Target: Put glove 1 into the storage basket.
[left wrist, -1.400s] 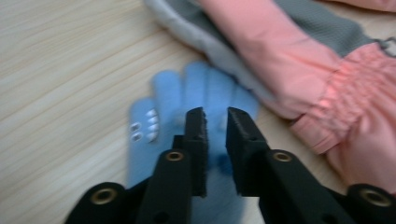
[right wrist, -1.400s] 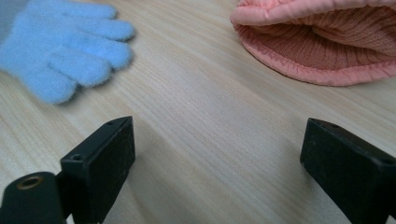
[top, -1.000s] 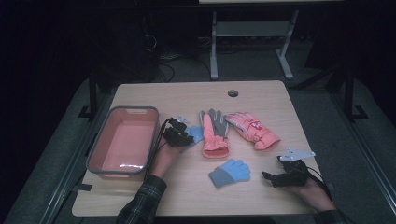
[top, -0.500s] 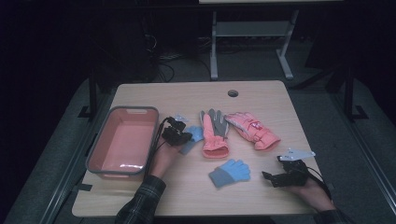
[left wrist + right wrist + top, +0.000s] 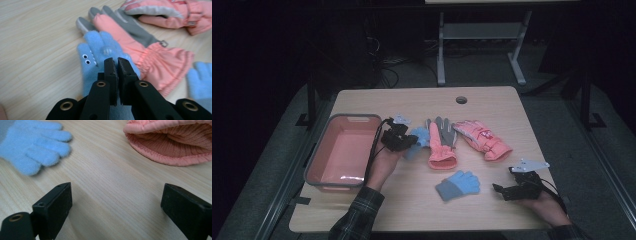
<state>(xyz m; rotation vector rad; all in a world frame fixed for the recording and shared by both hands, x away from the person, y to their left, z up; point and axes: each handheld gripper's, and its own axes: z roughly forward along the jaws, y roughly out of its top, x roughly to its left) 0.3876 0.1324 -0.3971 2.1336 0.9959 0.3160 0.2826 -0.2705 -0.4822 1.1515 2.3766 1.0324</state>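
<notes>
Wooden table [image 5: 422, 102], pink tub [image 5: 343, 151] empty

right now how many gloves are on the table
4: a blue glove pinched in the left hand-held gripper, a pink-grey glove beside it, a pink glove farther right, another blue glove near the front.

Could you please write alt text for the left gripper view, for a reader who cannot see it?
The left hand-held gripper has its two black jaws shut on a fuzzy blue glove with sewn-on eyes, over a light wooden table. Beside it lies a pink and grey ski glove, with a second pink glove behind and another blue glove at the right edge.
</notes>
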